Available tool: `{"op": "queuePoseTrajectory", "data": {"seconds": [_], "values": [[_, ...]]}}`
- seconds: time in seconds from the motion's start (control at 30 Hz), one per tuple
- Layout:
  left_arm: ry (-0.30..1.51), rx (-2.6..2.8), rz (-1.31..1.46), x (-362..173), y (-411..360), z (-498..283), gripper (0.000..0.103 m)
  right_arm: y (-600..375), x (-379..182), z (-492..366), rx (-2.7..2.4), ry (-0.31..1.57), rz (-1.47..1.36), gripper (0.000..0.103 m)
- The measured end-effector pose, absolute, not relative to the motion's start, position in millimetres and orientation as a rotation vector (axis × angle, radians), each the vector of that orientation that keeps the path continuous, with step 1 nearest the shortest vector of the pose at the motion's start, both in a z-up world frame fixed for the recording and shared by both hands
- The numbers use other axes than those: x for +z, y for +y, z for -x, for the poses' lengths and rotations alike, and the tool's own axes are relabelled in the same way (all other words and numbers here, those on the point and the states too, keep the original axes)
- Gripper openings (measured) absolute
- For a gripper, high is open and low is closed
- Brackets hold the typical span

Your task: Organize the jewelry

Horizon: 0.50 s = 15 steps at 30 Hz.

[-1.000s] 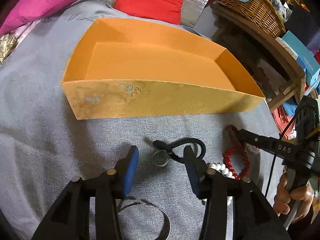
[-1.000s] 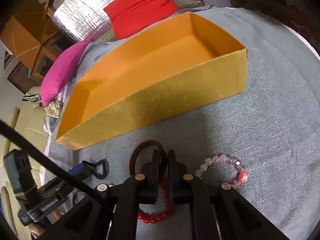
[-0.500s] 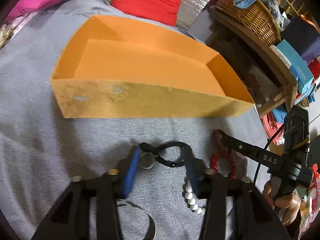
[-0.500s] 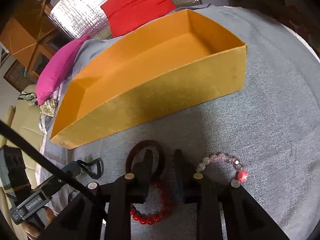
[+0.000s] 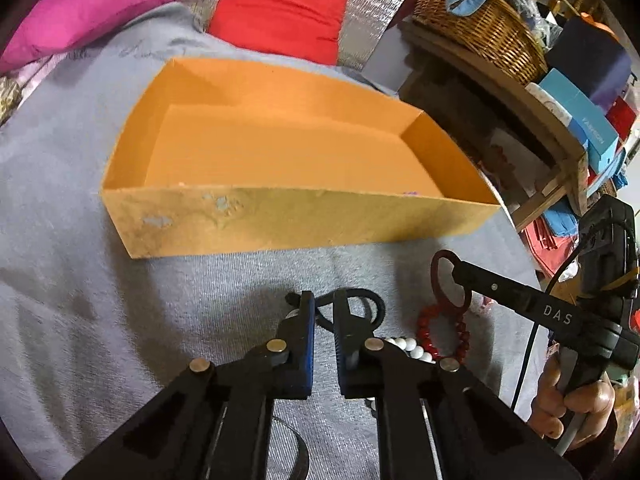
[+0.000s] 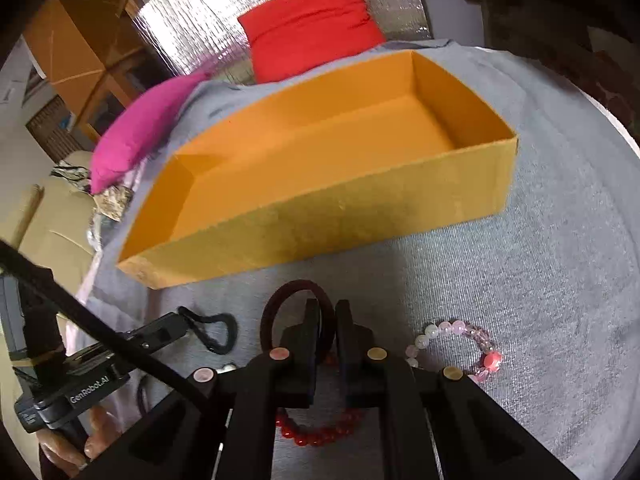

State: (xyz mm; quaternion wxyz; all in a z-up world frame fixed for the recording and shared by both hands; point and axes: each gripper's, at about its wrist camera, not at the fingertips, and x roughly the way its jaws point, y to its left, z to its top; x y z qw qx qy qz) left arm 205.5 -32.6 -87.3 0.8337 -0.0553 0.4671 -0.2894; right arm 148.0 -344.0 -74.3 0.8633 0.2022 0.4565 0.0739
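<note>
My left gripper [image 5: 323,305] has its jaws closing tight on a black cord loop [image 5: 372,300] that lies on the grey cloth. In the right wrist view, my right gripper [image 6: 328,312] is closing on the rim of a dark red bangle [image 6: 266,316], and the pads pinch it. The left wrist view shows that bangle [image 5: 435,276] at the right gripper's [image 5: 456,269] tip. A red bead bracelet [image 6: 320,434], a white bead string [image 5: 404,346] and a pink bead bracelet [image 6: 460,344] lie loose nearby. The open orange box [image 5: 280,224] stands just beyond, with nothing seen inside.
A silver bangle [image 5: 296,448] lies under the left gripper. Red [image 5: 280,16] and pink [image 5: 80,12] cushions sit behind the box. A shelf with a wicker basket [image 5: 480,28] stands at the right. A person's hand [image 5: 572,404] holds the right gripper.
The left jaws closed from wide apart onto the black cord, hiding the small silver piece. The right jaws parted briefly and closed again on the dark red bangle.
</note>
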Motion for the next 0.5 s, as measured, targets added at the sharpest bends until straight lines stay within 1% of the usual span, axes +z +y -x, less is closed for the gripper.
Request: {"op": "queuePoseTrajectory", "data": {"seconds": [0.1,0.23,0.3,0.37,0.4,0.43,0.47,0.5], "values": [[0.968,-0.621,0.103,-82,-36,-203,0.009,-345,-68,-144,0.181,0.932,-0.443,0.009],[1.025,-0.593,0.140,-90,-31,-209,0.009,-344,-63,-140,0.179,0.914,-0.435,0.009],[1.053,-0.580,0.172,-94,-18,-213,0.016,-346,-64,-141,0.173,0.923,-0.440,0.009],[1.057,-0.570,0.192,-95,-15,-214,0.031,-346,-65,-141,0.168,0.929,-0.443,0.009],[1.054,-0.560,0.198,-95,-14,-214,0.036,-347,-65,-140,0.167,0.930,-0.443,0.009],[1.053,-0.555,0.205,-95,-14,-214,0.044,-347,-65,-140,0.168,0.930,-0.442,0.009],[1.054,-0.553,0.214,-96,-14,-215,0.047,-346,-65,-140,0.171,0.932,-0.441,0.009],[1.055,-0.553,0.218,-96,-13,-215,0.047,-345,-65,-141,0.172,0.932,-0.440,0.009]]}}
